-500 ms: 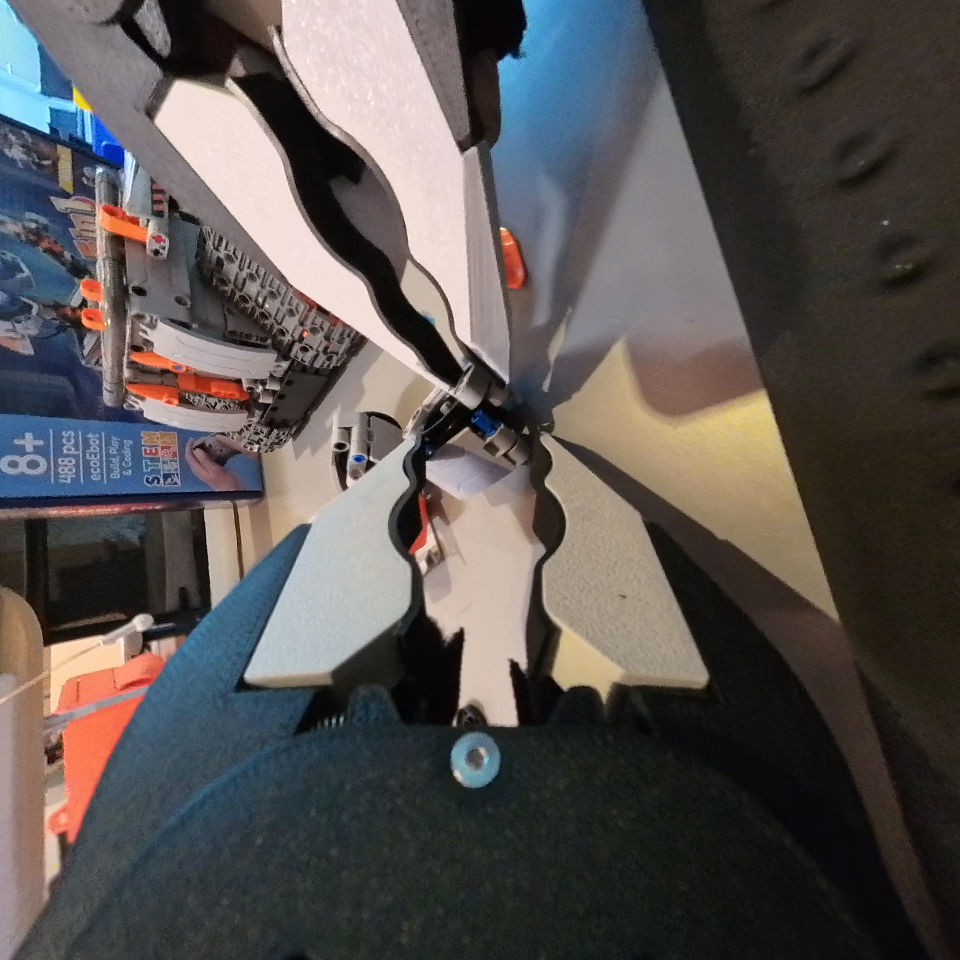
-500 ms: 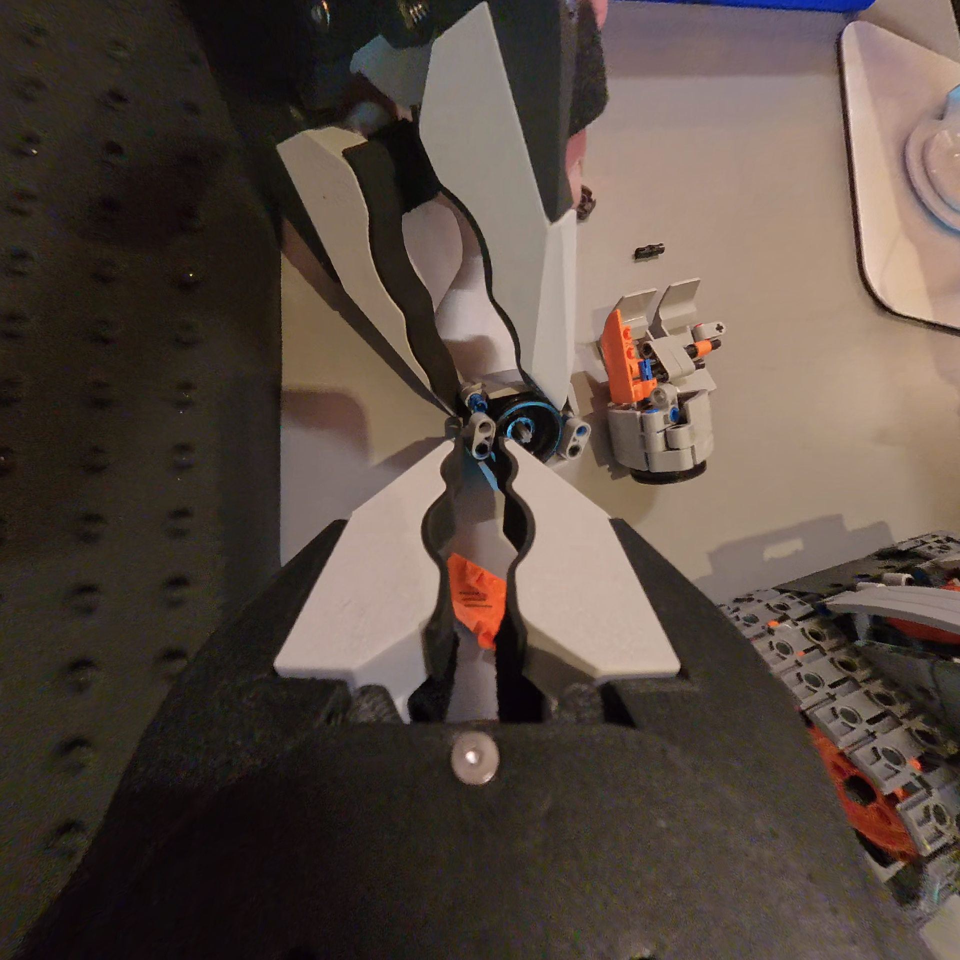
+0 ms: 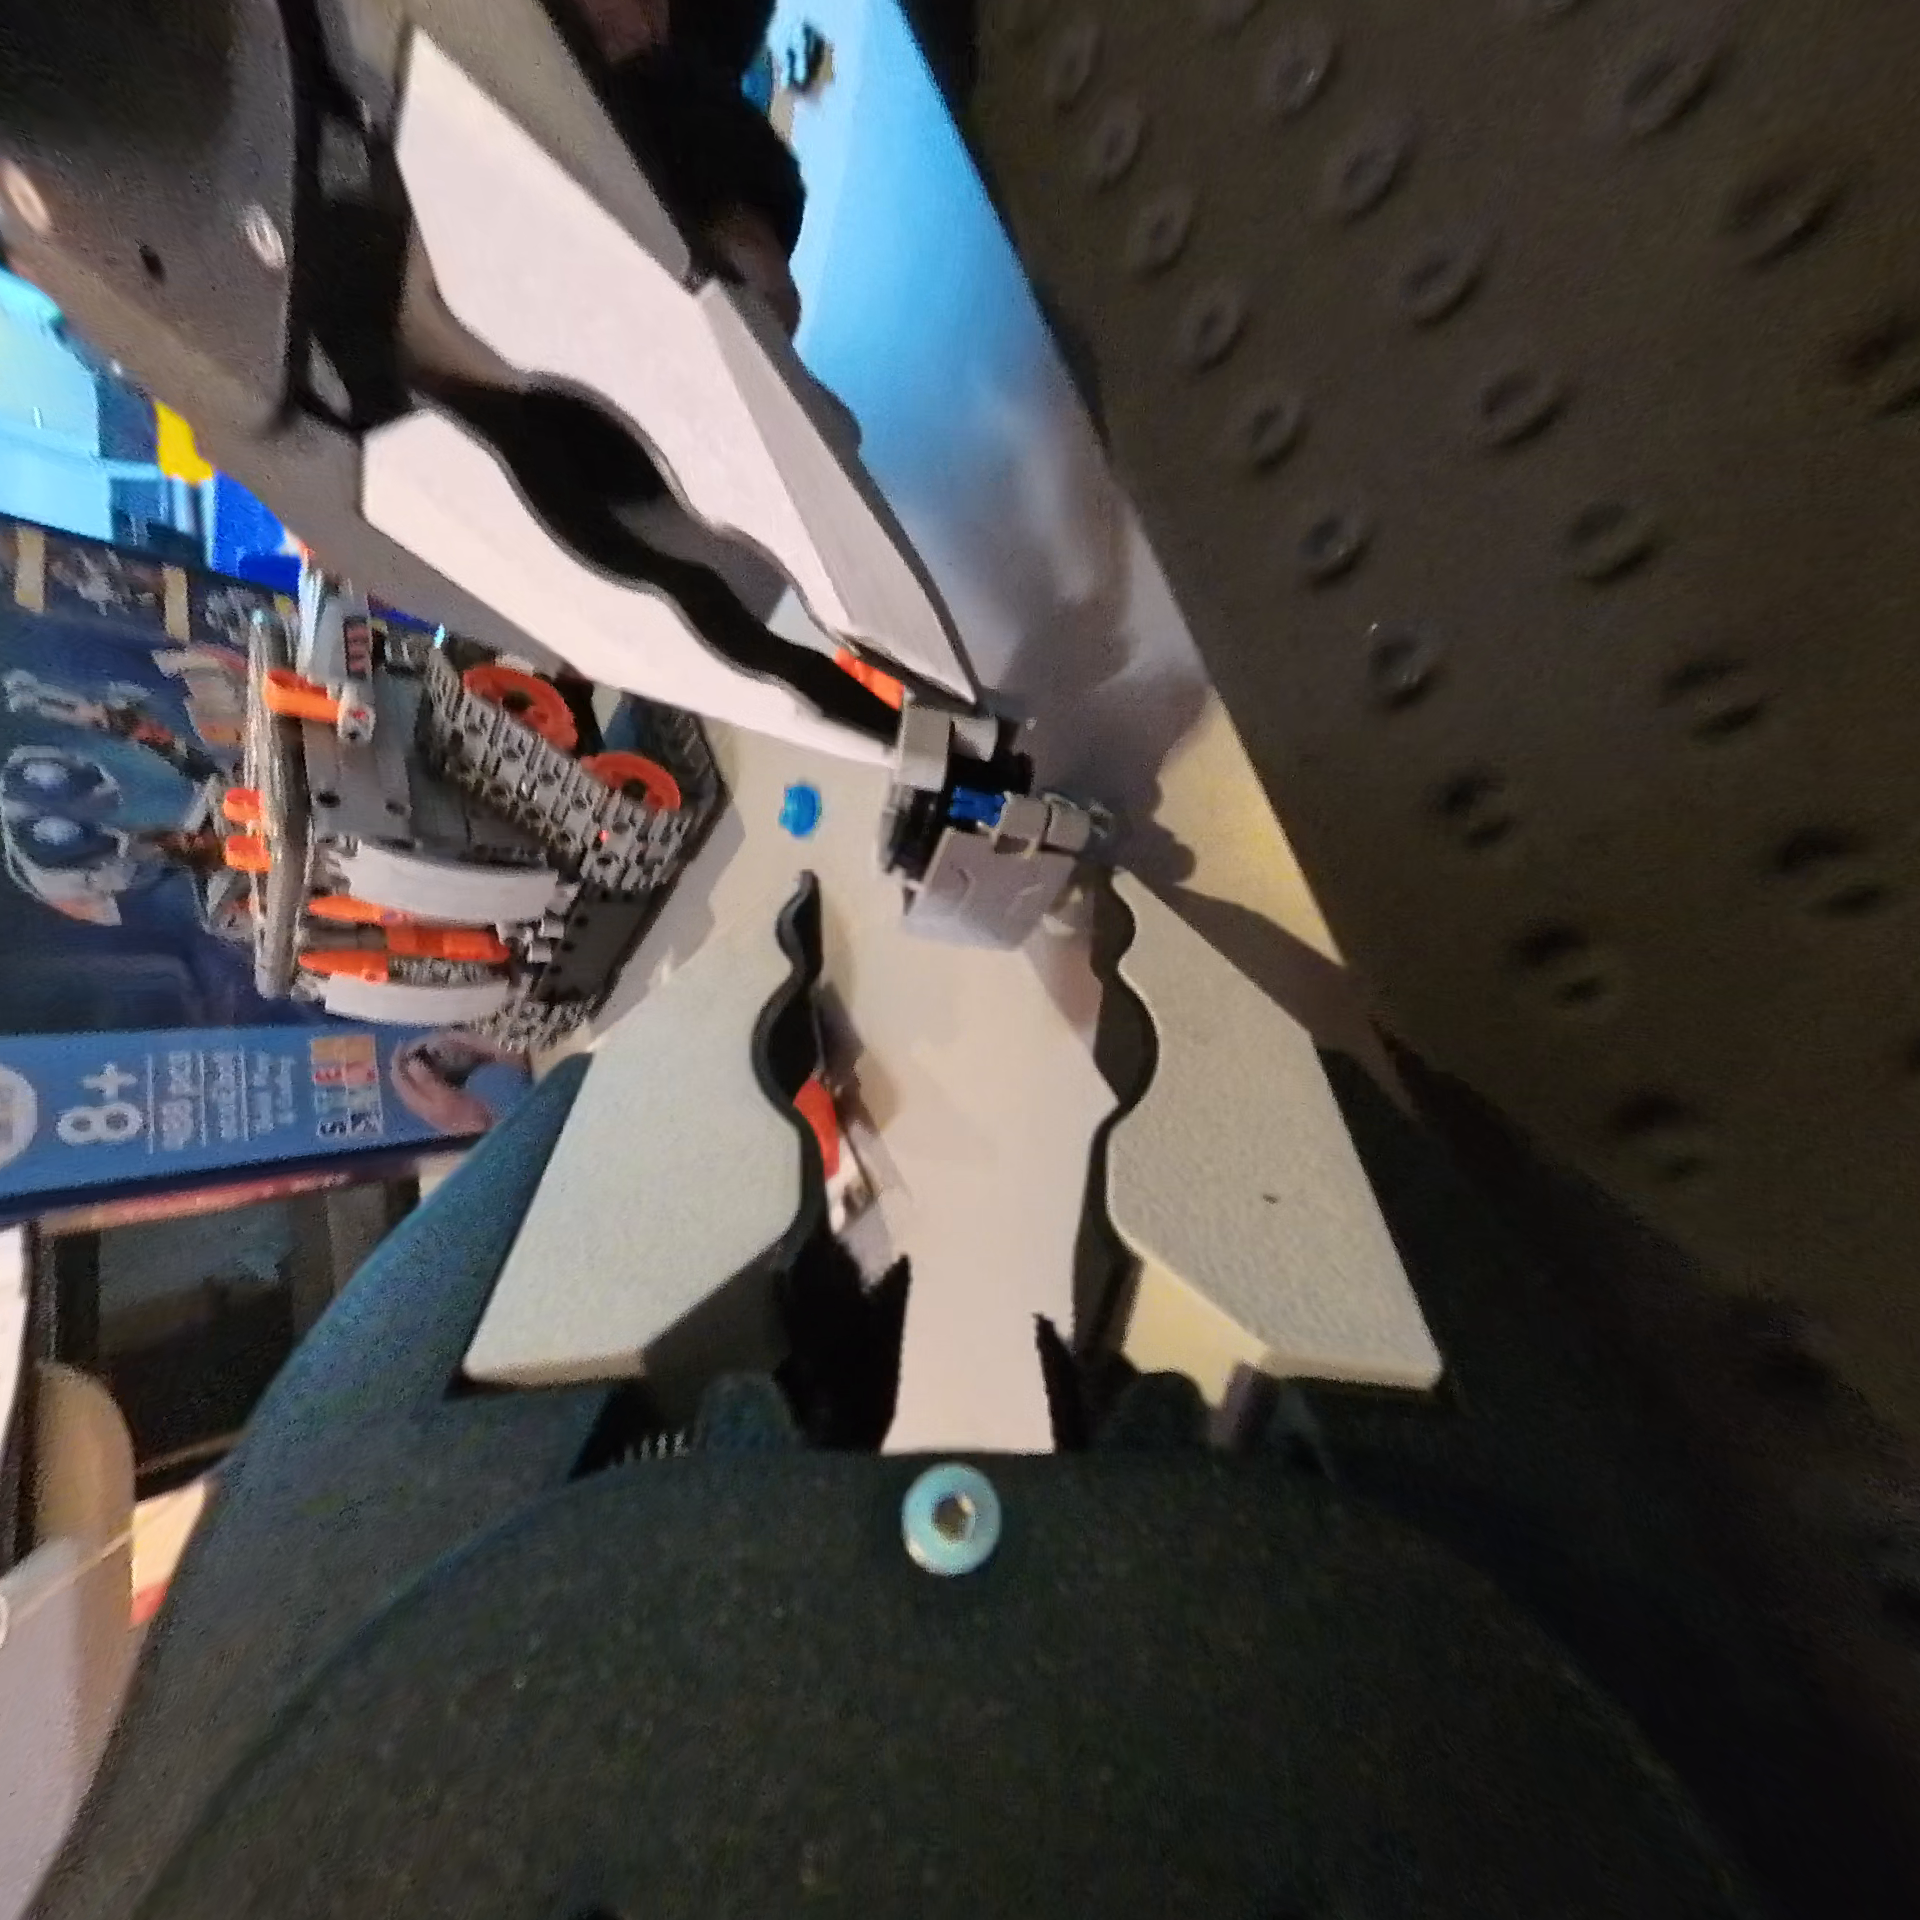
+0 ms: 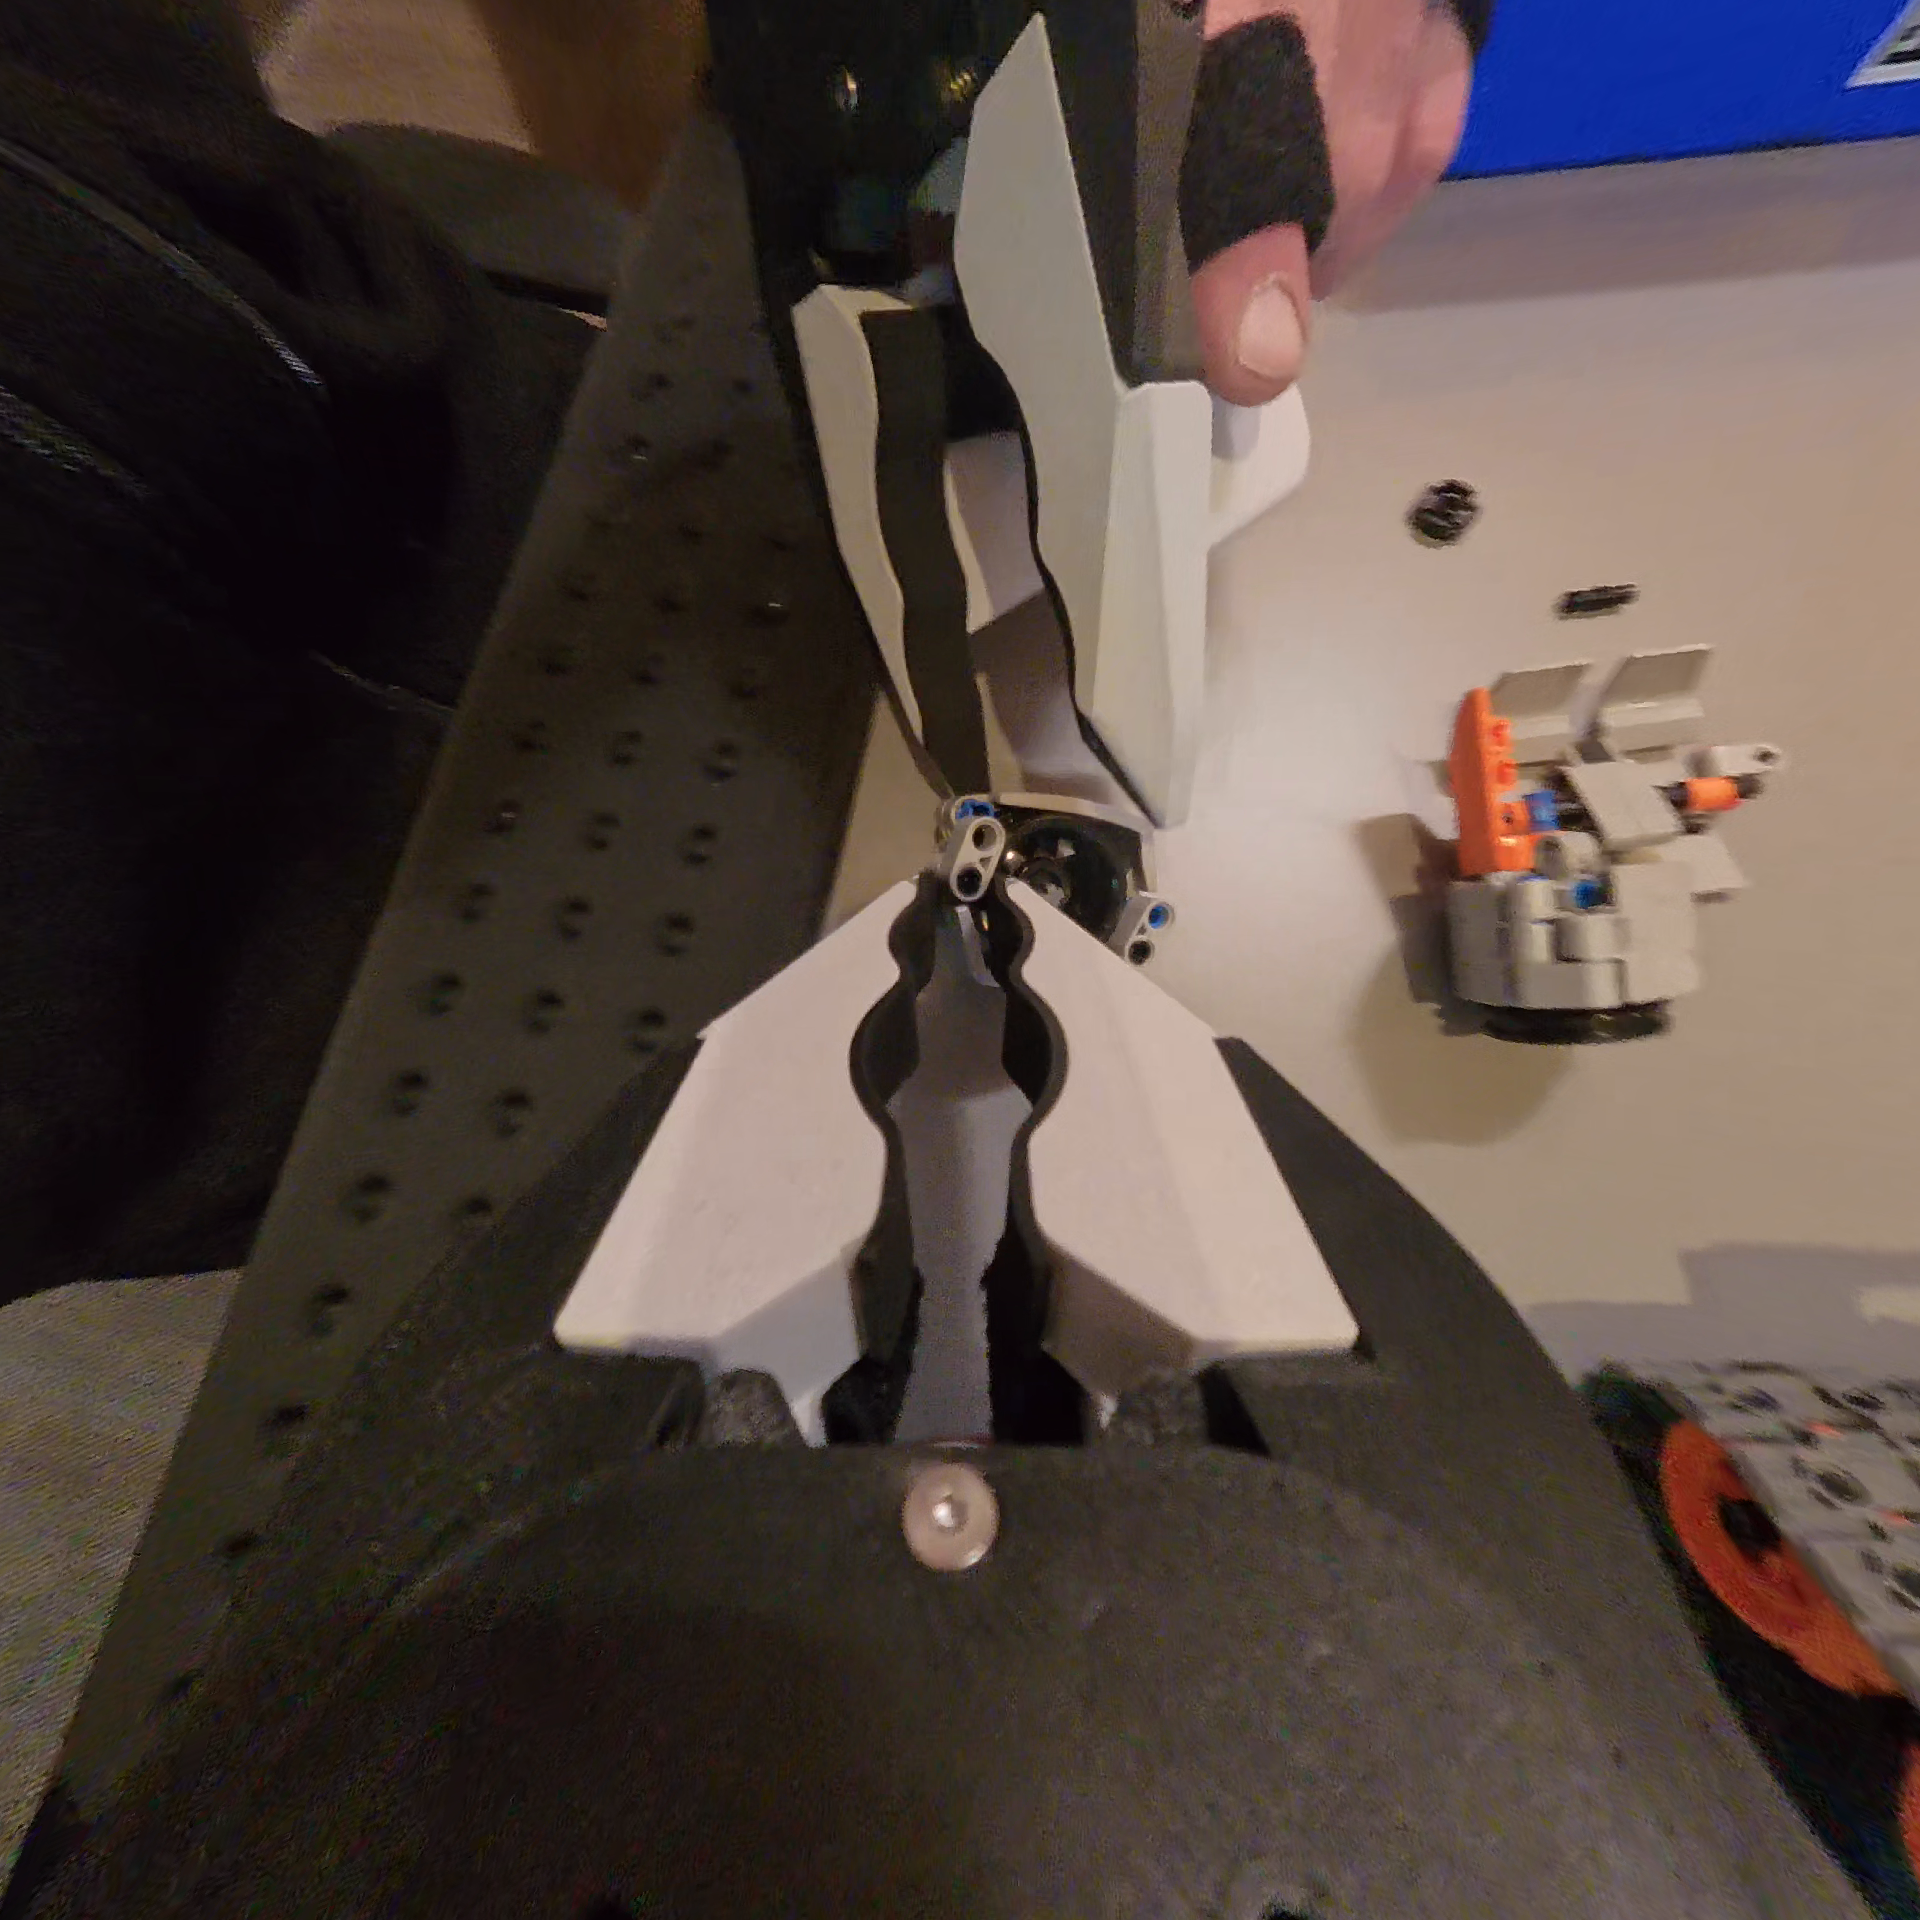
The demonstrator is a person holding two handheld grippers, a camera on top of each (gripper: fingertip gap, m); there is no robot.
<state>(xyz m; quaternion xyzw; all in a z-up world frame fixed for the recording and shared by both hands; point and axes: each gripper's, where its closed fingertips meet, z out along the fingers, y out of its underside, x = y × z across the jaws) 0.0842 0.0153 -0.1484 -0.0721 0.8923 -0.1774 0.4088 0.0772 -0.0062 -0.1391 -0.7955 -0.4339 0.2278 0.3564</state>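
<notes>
Over the table (image 4: 1351,1143), right gripper (image 4: 966,902) pinches a brick assembly (image 4: 1049,868); left gripper (image 3: 961,894) gapes.

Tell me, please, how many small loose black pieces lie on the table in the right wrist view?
2. A round black piece lies beyond the grey-and-orange brick assembly; a short black bar lies right of it, nearer the assembly. More may be hidden.

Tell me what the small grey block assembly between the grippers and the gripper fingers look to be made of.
Small grey block assembly: looks like moulded hard plastic, smooth with a slight sheen, with round pin holes and blue pegs. Right gripper fingers: probably printed plastic, matte white, faintly grainy faces; the wavy black inner strips look like rubber or foam, though that is uncertain.
</notes>
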